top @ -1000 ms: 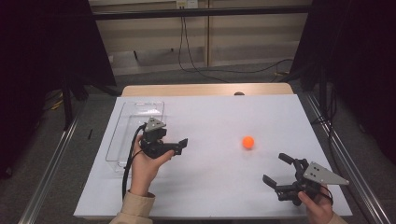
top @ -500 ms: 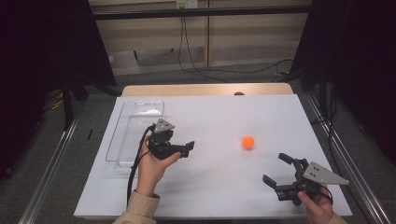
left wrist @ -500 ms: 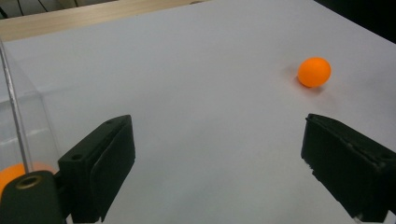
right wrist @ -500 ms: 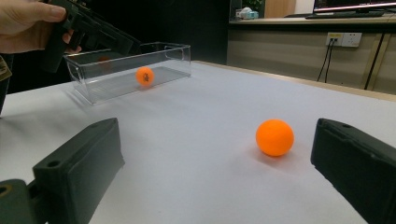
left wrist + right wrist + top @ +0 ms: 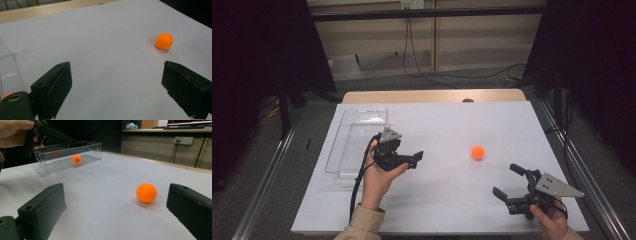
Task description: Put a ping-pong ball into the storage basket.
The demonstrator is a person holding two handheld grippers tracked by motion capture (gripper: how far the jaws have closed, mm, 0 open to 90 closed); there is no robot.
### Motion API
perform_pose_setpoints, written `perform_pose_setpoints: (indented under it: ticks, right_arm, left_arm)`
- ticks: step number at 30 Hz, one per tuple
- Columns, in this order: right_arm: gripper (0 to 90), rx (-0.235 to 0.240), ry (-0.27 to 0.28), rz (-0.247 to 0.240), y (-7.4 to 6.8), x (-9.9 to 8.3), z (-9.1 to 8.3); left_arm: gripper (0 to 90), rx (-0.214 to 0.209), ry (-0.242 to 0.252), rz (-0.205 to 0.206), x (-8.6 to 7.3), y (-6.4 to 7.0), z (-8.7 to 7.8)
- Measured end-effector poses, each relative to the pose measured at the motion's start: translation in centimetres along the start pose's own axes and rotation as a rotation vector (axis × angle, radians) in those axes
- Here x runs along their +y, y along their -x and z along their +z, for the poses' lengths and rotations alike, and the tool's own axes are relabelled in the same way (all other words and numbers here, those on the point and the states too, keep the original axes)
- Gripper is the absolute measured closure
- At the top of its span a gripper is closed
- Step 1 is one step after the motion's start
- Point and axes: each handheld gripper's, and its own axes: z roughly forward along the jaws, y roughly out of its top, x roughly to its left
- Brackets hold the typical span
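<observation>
Left gripper hovers beside the clear tray, jaws wide and empty; right gripper wide too, orange ball ahead on the worktop.

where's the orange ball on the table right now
In the high view the orange ball sits loose on the white table, right of centre, between the left tool and the right tool, touching neither.

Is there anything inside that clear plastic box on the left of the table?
Yes. In the right gripper view, one orange ball lies inside the clear box. The person's hand and left gripper cover the box's near end, so anything there stays hidden.
</observation>
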Motion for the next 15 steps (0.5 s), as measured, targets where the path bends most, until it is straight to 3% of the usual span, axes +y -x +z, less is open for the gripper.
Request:
perform_pose_setpoints:
  ticks: [15]
  right_arm:
    - [1.9, 0.010, -0.010, -0.004, 0.1, 0.1, 0.2]
  left_arm:
    - [8.9, -0.022, -0.022, 0.029, -0.3, 1.0, 1.3]
